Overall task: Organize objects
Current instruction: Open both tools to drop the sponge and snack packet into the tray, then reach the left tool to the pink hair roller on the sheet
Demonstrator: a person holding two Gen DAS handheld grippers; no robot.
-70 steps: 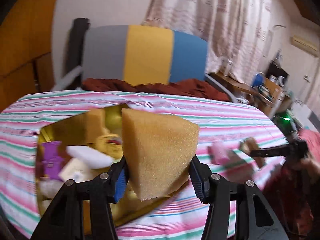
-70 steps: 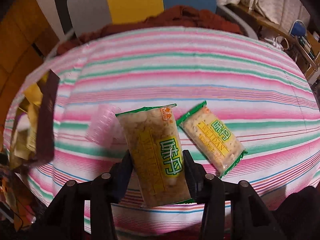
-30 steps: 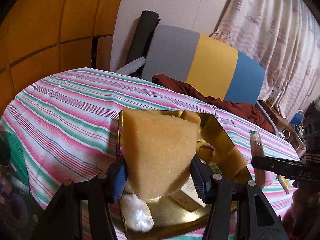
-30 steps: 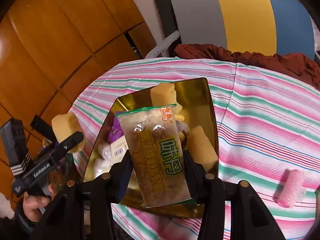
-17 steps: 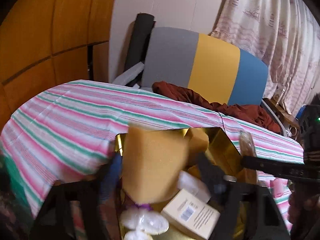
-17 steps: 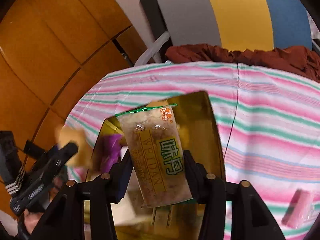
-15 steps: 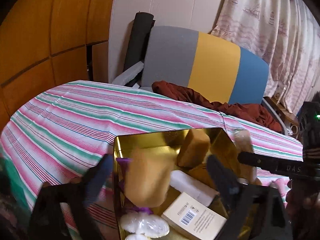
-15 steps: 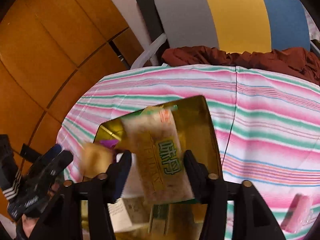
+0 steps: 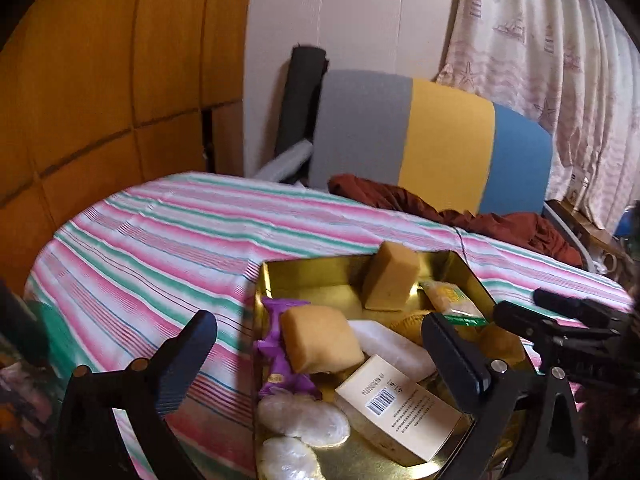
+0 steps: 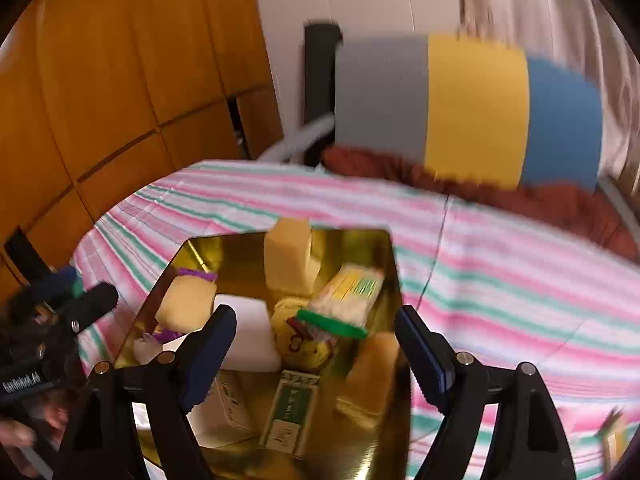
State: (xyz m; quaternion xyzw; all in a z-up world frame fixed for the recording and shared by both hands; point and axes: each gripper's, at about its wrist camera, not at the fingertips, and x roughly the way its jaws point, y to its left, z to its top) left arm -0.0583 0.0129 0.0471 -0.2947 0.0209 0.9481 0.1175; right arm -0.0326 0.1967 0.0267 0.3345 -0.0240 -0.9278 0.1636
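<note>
With both claws spread wide and gripping nothing, the gold tray (image 9: 352,276) on the striped tabletop (image 9: 168,248) sits crowded with sorted goods. Seen from the left wrist, the left claw (image 9: 316,344) hovers over the tray's near end, directly above a rounded tan sponge (image 9: 320,344) that lies across a purple wrapper (image 9: 280,364). Beside the sponge in the tray lie a white bar (image 9: 392,346), a barcoded carton (image 9: 396,408) and two clear-wrapped white discs (image 9: 304,420). A second sponge block (image 9: 390,280) stands against the tray's far wall, and a green-edged snack packet (image 9: 448,300) rests just beside it, on the tray's right side.

The right wrist view shows the right claw (image 10: 316,340) poised over the same tray (image 10: 200,252), with the snack packet (image 10: 348,300) straight ahead of it, long axis running away from the camera toward the tray's far wall. That view also reveals a yellow toy (image 10: 300,344), a green-labelled box (image 10: 292,412) and another sponge (image 10: 372,376) along the tray's right wall, which the left view largely hides behind its own finger.

Only the right view hints at unfinished work: a blurred object (image 10: 612,436) lies on the tabletop well apart from the tray, off its right side. By that position, the right claw looks the nearer one for collecting it.
</note>
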